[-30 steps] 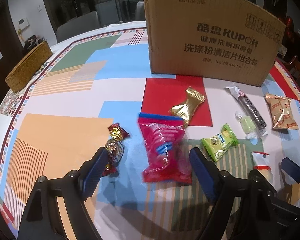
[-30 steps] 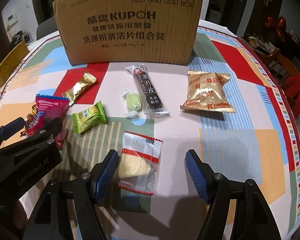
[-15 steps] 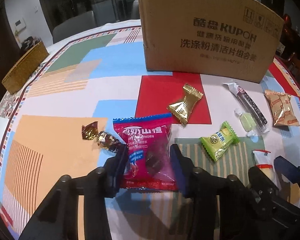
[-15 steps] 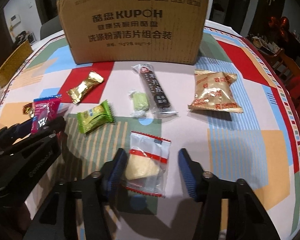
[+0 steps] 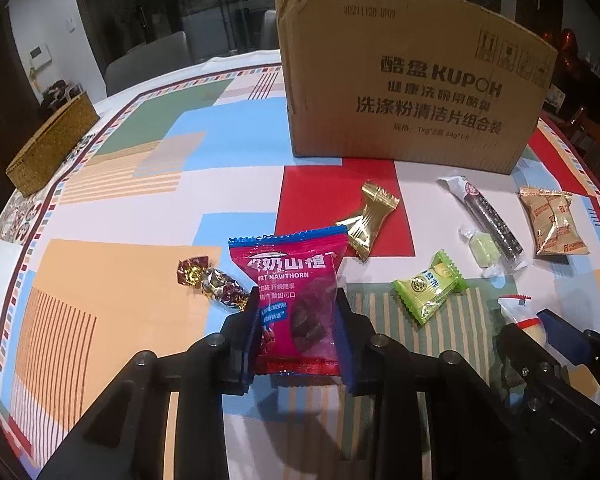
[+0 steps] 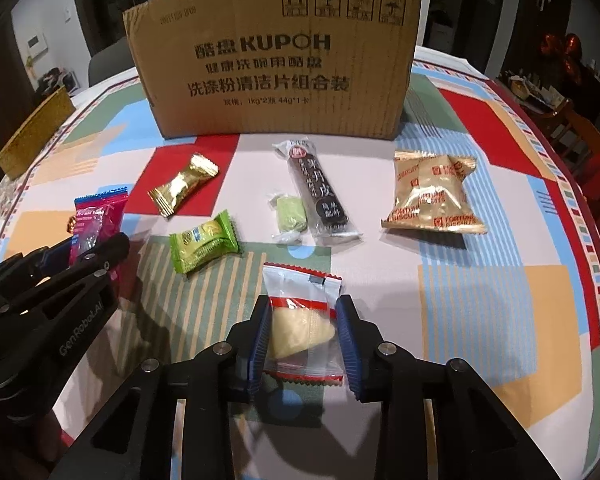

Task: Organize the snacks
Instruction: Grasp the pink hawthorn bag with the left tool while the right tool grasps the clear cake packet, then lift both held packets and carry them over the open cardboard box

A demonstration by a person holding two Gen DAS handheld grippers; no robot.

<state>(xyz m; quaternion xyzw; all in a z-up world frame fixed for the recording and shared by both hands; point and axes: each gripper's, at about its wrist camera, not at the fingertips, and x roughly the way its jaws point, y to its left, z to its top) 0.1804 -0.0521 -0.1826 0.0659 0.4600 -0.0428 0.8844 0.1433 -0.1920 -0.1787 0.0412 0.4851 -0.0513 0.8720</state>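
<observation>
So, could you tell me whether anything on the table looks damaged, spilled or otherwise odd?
Nothing stands out. The pink hawthorn packet between the left gripper's closing jaws and the clear packet in the right gripper look sealed; nothing has spilled.

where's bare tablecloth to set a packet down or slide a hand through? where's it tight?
Free: the far-left cloth between the woven basket and the cardboard box, and the right side beyond the gold biscuit pack out to the table edge. Tight: the middle strip before the box, where the gold candy, green packet and dark bar crowd together.
</observation>
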